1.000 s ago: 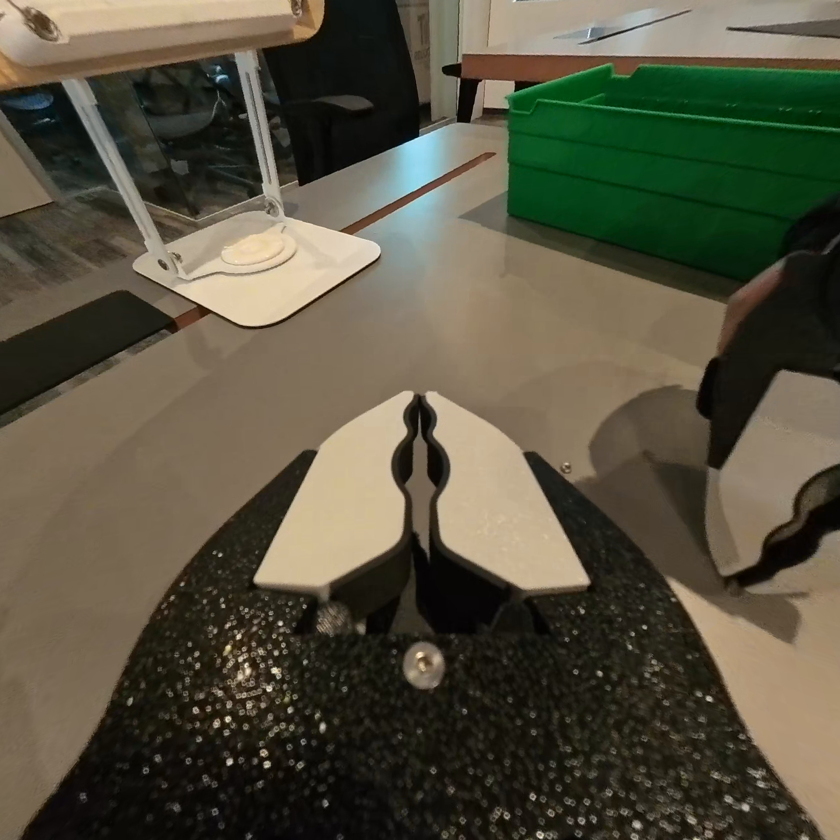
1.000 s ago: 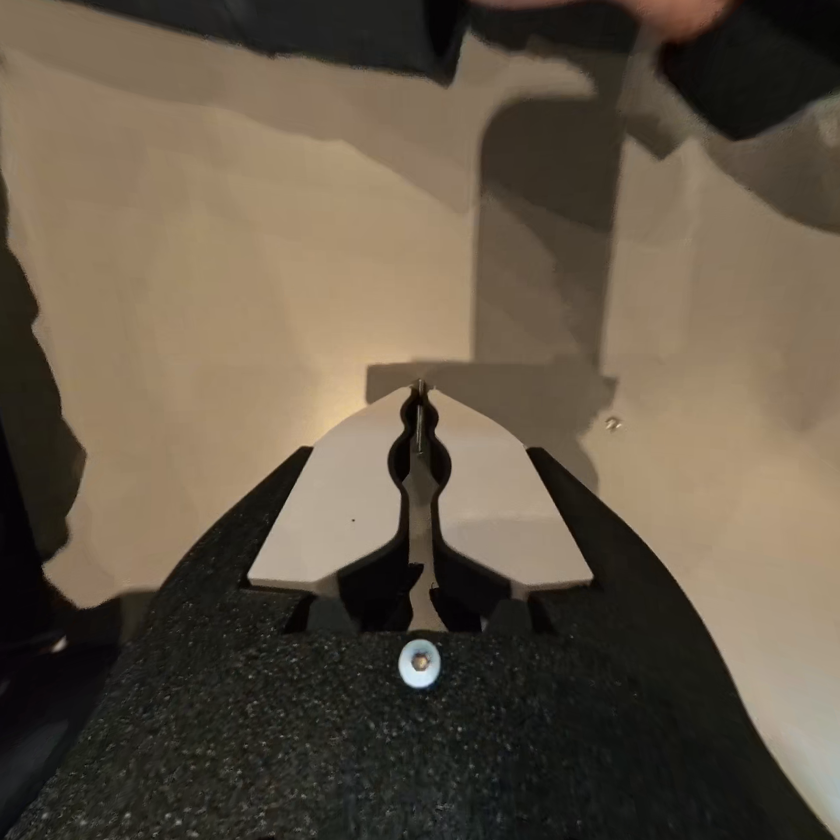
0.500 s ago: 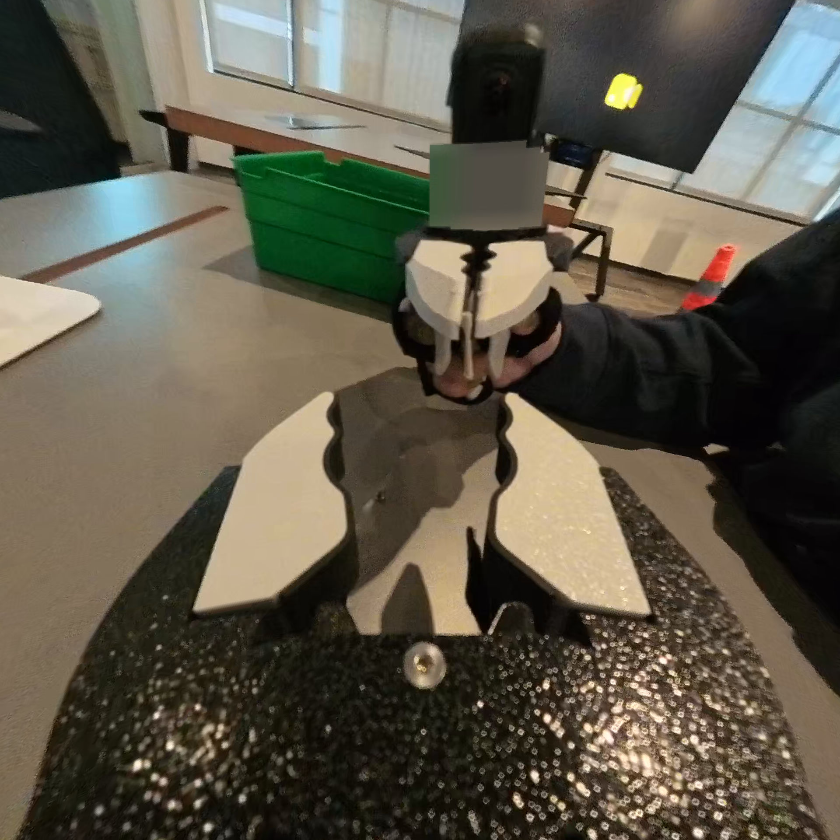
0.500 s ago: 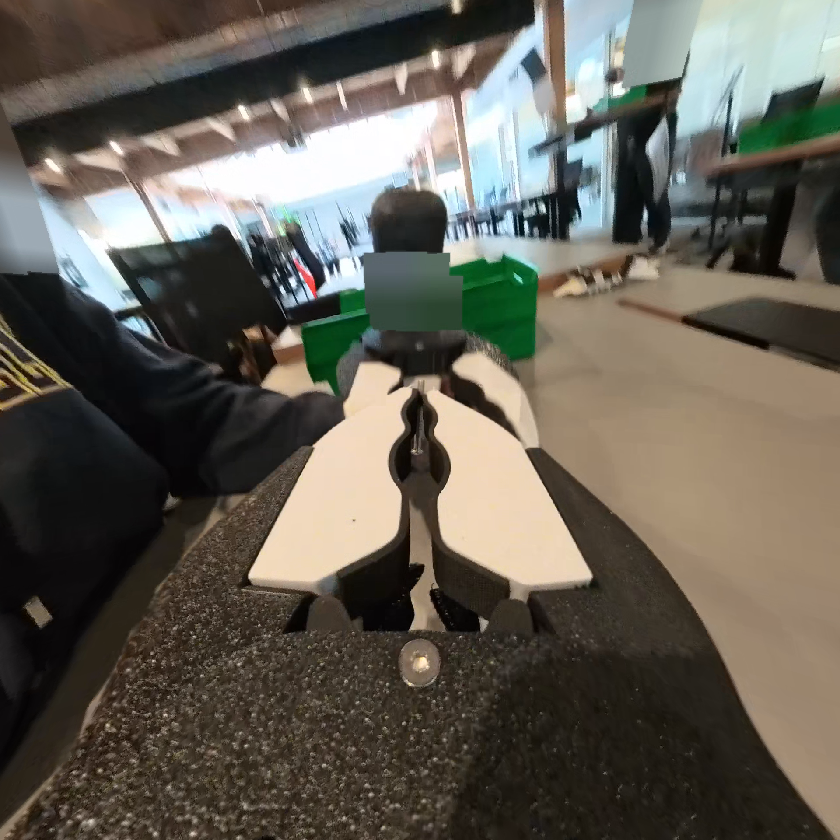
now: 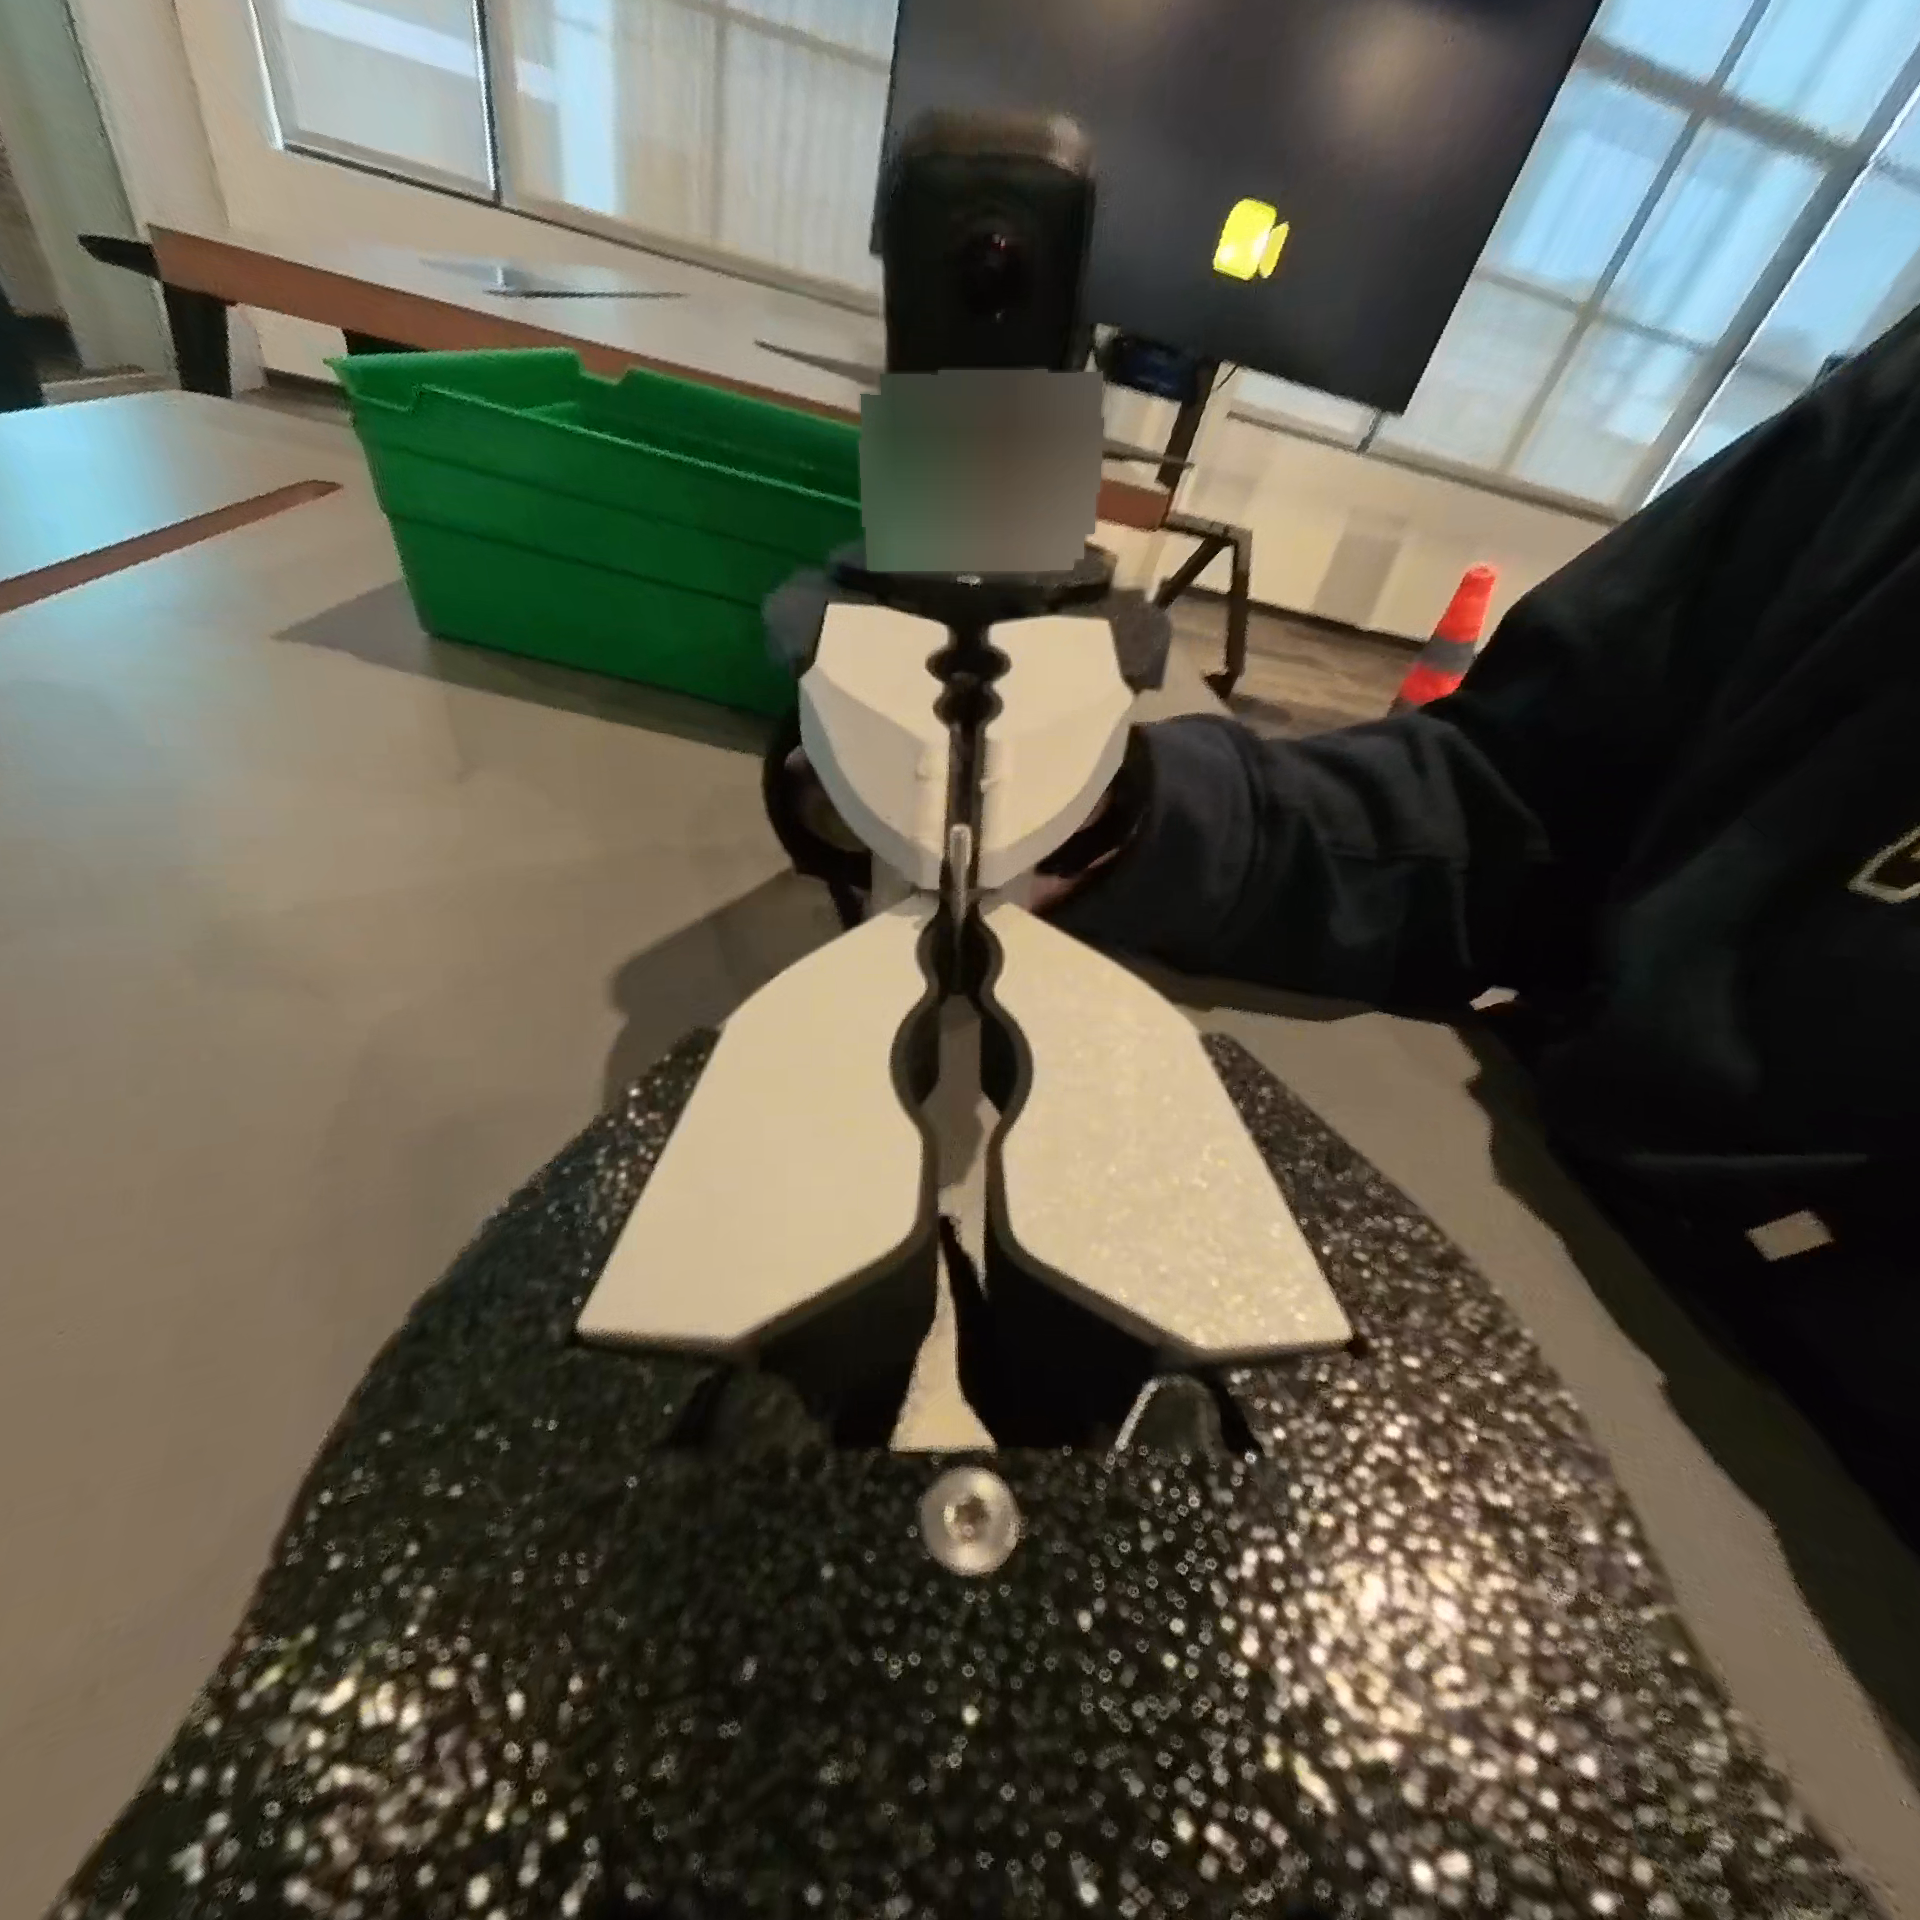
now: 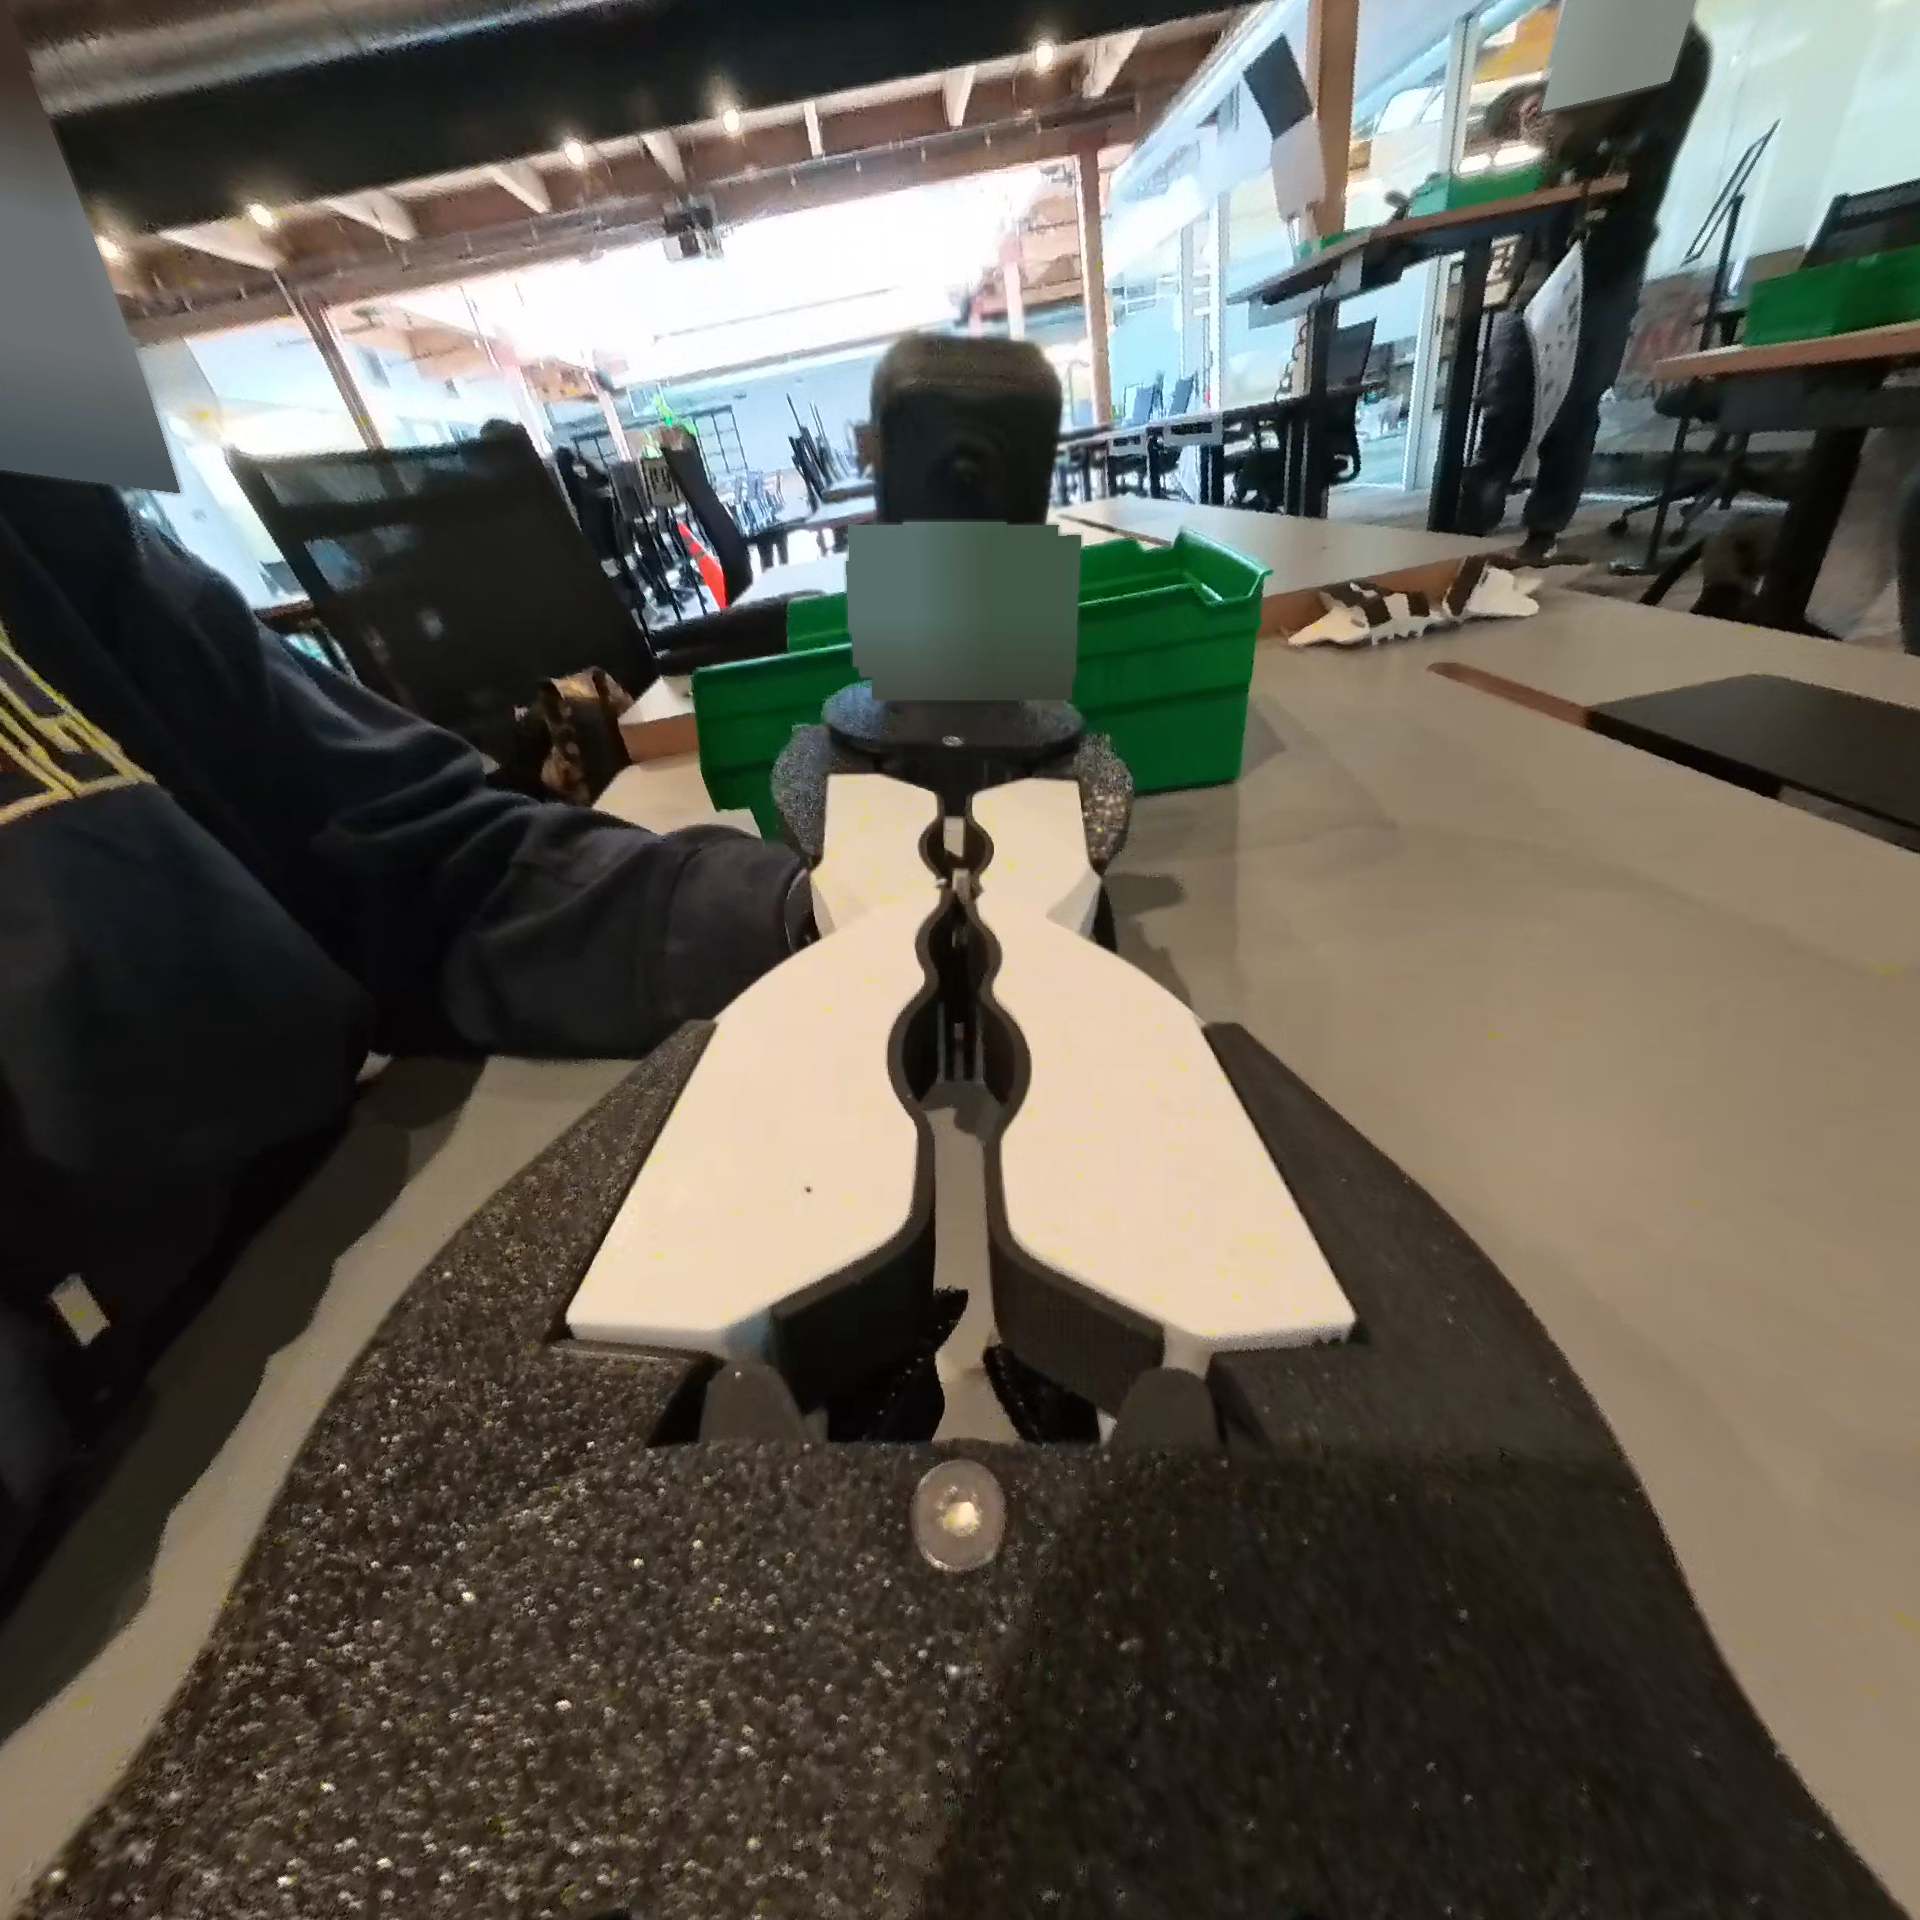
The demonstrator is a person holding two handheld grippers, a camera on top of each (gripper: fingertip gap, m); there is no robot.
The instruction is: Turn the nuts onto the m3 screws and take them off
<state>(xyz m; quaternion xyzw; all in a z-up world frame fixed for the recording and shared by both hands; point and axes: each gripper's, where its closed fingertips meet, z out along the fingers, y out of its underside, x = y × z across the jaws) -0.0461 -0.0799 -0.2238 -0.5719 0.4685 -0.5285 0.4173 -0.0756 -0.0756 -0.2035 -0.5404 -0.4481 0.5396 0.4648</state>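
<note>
I see a green bin (image 5: 582, 520) at upper left on the grey table (image 5: 260, 883), a dark monitor (image 5: 1299, 156) at top, an orange cone (image 5: 1449, 639) at right, a black chair (image 6: 436, 561) at left

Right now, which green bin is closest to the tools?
The green bin on this grey table, right behind the left tool; the other green bin sits on a distant desk.

Left gripper (image 5: 958, 914) and right gripper (image 6: 958, 902) face each other tip to tip above the table, both with jaws closed, right pinching a thin screw (image 5: 958, 847); dark sleeves behind each.
</note>
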